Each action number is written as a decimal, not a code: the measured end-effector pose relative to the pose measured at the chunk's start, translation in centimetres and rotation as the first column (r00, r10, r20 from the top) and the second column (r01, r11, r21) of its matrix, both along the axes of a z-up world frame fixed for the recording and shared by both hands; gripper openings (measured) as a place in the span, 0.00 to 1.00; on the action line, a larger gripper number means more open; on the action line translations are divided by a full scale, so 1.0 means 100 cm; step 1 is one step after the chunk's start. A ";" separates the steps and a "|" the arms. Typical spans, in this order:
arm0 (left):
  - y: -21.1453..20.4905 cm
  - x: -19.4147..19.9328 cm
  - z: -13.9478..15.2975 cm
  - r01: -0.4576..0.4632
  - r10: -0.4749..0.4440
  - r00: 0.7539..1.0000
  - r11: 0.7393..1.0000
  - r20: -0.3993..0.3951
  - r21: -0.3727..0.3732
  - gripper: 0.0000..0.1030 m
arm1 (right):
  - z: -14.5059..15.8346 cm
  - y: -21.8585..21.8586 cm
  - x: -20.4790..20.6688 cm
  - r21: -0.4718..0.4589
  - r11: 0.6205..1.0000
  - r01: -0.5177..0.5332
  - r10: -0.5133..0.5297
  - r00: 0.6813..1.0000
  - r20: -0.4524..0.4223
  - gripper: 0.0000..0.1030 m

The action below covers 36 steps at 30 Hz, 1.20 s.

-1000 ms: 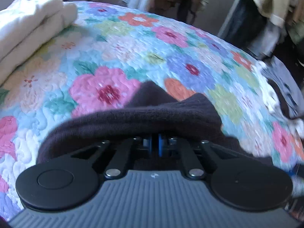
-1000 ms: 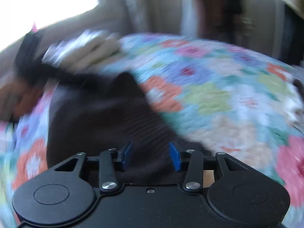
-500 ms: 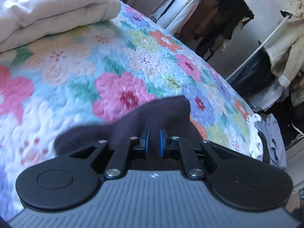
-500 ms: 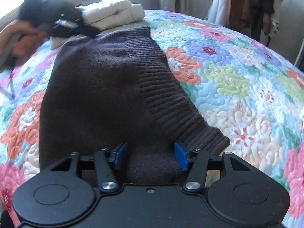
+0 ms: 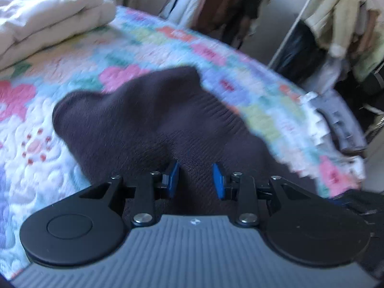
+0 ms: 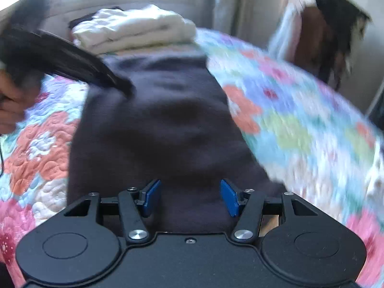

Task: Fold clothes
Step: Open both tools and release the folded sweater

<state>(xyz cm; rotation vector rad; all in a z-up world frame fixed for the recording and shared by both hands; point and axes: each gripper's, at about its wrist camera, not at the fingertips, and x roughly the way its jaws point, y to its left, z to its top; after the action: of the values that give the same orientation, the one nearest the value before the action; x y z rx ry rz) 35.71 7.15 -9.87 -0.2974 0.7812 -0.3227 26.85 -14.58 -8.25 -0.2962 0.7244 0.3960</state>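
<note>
One dark knit sweater is lying folded on a floral quilt, with two grippers poised over it.

Left wrist view: the left gripper (image 5: 195,180) is hovering over the dark knit sweater (image 5: 144,120); its jaws are opening, the blue pads (image 5: 173,178) standing a little apart and pressing on nothing, with knit showing between and beneath them. The sweater is resting on the floral quilt (image 5: 36,144); one stack of folded white clothes (image 5: 48,21) is sitting behind it, and hanging clothes (image 5: 228,4) are blurring beyond the bed. No writing can be read. Right wrist view: the right gripper (image 6: 190,197) is holding its two blue pads wide apart above the sweater's near edge, gripping nothing. The left gripper's dark body is reaching onto the sweater's far left corner, a hand (image 6: 9,103) grasping it.
</note>
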 end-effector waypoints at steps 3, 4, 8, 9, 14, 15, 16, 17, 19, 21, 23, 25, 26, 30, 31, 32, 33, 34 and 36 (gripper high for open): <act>-0.004 -0.003 -0.006 -0.005 0.004 1.000 1.000 0.028 0.019 0.29 | 0.006 0.008 0.000 0.077 0.997 -0.008 0.010 1.000 -0.017 0.59; -0.005 -0.004 -0.006 -0.002 0.001 1.000 1.000 0.030 0.027 0.29 | 0.006 0.009 0.002 0.100 0.995 -0.002 0.005 1.000 -0.031 0.59; -0.003 -0.006 -0.006 0.001 -0.002 0.999 1.000 0.037 0.025 0.29 | -0.001 0.017 0.008 0.150 0.989 -0.004 0.018 0.995 -0.096 0.60; -0.001 -0.007 -0.007 -0.002 0.001 0.999 1.000 0.037 0.011 0.29 | -0.009 0.021 0.008 0.124 0.992 -0.003 0.016 0.994 -0.108 0.60; 0.008 -0.009 -0.015 -0.023 0.024 0.999 0.998 0.022 -0.057 0.29 | -0.044 0.025 -0.005 0.041 0.999 -0.021 0.024 0.998 -0.065 0.65; 0.006 -0.008 -0.014 -0.027 0.028 0.999 0.998 0.022 -0.053 0.29 | -0.043 0.023 -0.005 0.057 0.998 -0.002 0.006 0.998 -0.066 0.65; 0.005 -0.008 -0.014 -0.031 0.032 0.999 0.998 0.021 -0.048 0.29 | -0.042 0.023 -0.005 0.063 0.998 0.014 -0.009 0.998 -0.069 0.65; 0.002 -0.009 -0.013 -0.033 0.034 0.999 0.999 0.025 -0.033 0.29 | -0.041 0.024 -0.004 0.067 0.997 0.028 -0.023 0.997 -0.073 0.65; -0.004 -0.013 -0.008 -0.036 0.036 0.999 0.999 0.037 0.008 0.29 | -0.041 0.029 -0.005 0.044 0.999 0.027 -0.024 0.997 -0.072 0.65; -0.007 -0.020 -0.001 -0.035 0.033 0.999 0.998 0.042 0.048 0.29 | -0.039 0.031 -0.009 0.035 0.999 0.039 -0.036 0.997 -0.074 0.65; -0.009 -0.029 0.007 -0.037 0.034 0.999 0.997 0.040 0.072 0.31 | -0.035 0.028 -0.012 0.046 0.996 0.071 -0.067 0.994 -0.084 0.66; -0.007 -0.039 0.012 -0.046 0.045 0.999 0.997 0.022 0.067 0.39 | -0.030 0.026 -0.015 0.056 0.993 0.099 -0.094 0.992 -0.088 0.66; -0.006 -0.045 0.014 -0.050 0.049 0.999 0.997 0.009 0.066 0.45 | -0.026 0.026 -0.017 0.060 0.992 0.112 -0.106 0.990 -0.088 0.66; -0.004 -0.070 0.019 -0.061 0.065 0.997 0.995 -0.045 0.080 0.50 | -0.009 0.022 -0.028 0.074 0.982 0.172 -0.164 0.981 -0.103 0.66; -0.005 -0.077 0.019 -0.060 0.065 0.996 0.994 -0.055 0.096 0.51 | -0.005 0.020 -0.030 0.080 0.980 0.184 -0.175 0.978 -0.110 0.66; -0.005 -0.085 0.020 -0.058 0.065 0.996 0.993 -0.063 0.103 0.52 | -0.001 0.019 -0.032 0.086 0.977 0.196 -0.185 0.976 -0.116 0.66; -0.005 -0.091 0.021 -0.055 0.063 0.996 0.993 -0.070 0.105 0.52 | 0.005 0.017 -0.035 0.097 0.974 0.207 -0.194 0.973 -0.123 0.66; -0.005 -0.097 0.023 -0.053 0.061 0.995 0.993 -0.077 0.106 0.53 | 0.008 0.017 -0.037 0.103 0.971 0.215 -0.202 0.971 -0.127 0.66; -0.008 -0.108 0.029 -0.046 0.055 0.995 0.993 -0.080 0.112 0.55 | 0.015 0.018 -0.042 0.101 0.969 0.227 -0.214 0.968 -0.132 0.66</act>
<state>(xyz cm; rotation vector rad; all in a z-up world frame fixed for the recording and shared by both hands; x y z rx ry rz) 24.94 6.37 -7.02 -0.2273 0.8682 -0.2199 22.65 -12.82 -6.74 -0.0812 0.8400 0.2436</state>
